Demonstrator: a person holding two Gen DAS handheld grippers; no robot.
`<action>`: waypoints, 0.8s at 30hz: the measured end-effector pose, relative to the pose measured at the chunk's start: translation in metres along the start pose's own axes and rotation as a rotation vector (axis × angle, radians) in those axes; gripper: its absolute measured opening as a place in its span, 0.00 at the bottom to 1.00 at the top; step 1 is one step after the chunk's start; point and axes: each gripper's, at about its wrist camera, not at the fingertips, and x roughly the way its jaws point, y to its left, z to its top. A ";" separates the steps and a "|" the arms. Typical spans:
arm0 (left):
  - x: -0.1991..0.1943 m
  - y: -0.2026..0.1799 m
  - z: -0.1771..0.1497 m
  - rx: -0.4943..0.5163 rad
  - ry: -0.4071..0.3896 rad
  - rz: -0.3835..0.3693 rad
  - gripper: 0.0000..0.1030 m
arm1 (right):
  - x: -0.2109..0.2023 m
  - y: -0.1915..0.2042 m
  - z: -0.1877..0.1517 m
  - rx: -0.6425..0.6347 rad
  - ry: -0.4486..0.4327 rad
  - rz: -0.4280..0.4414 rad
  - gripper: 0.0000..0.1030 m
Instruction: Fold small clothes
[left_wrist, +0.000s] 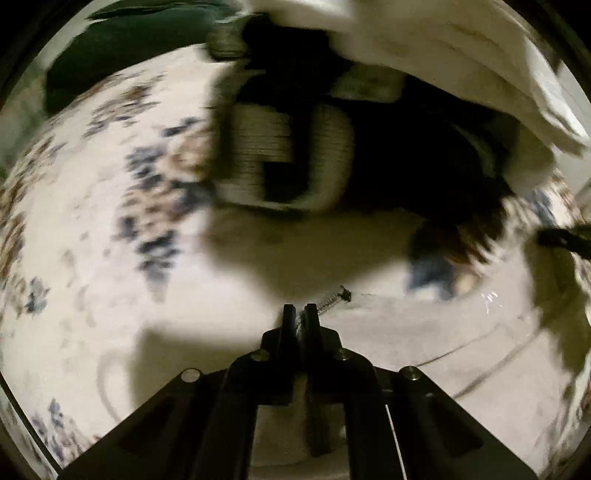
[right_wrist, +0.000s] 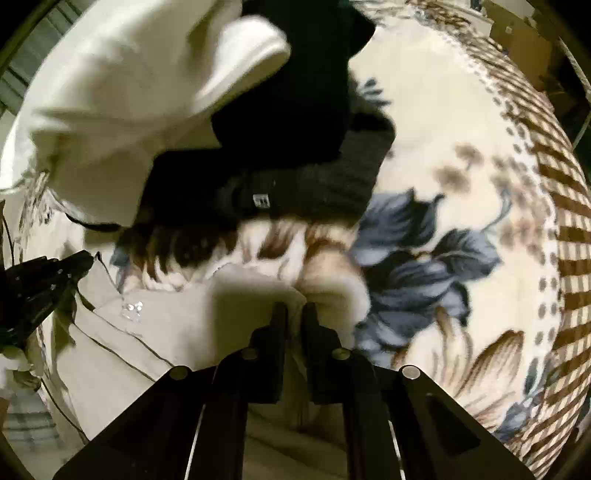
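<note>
On floral rug (right_wrist: 461, 155): beige garment (right_wrist: 177, 332) pinched, orientation unclear.

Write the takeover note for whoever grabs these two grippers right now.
Left gripper: shut on the beige garment.
Right gripper: shut on the same garment's edge.
The garment lies on the floral blanket, which also carries a pile beyond it: a white cloth and dark knitwear.
Done: both edges pinched.
Left: fold this garment; the pile looks unfolded.
</note>
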 end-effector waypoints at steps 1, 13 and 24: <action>0.001 0.006 -0.001 -0.023 0.005 -0.008 0.03 | -0.004 -0.003 0.000 0.009 -0.012 -0.003 0.09; 0.009 0.021 0.013 -0.150 0.064 -0.221 0.25 | 0.006 -0.011 0.013 0.033 0.066 0.076 0.56; -0.032 -0.023 0.004 0.003 -0.059 -0.124 0.02 | -0.011 0.003 0.009 -0.012 -0.028 0.072 0.07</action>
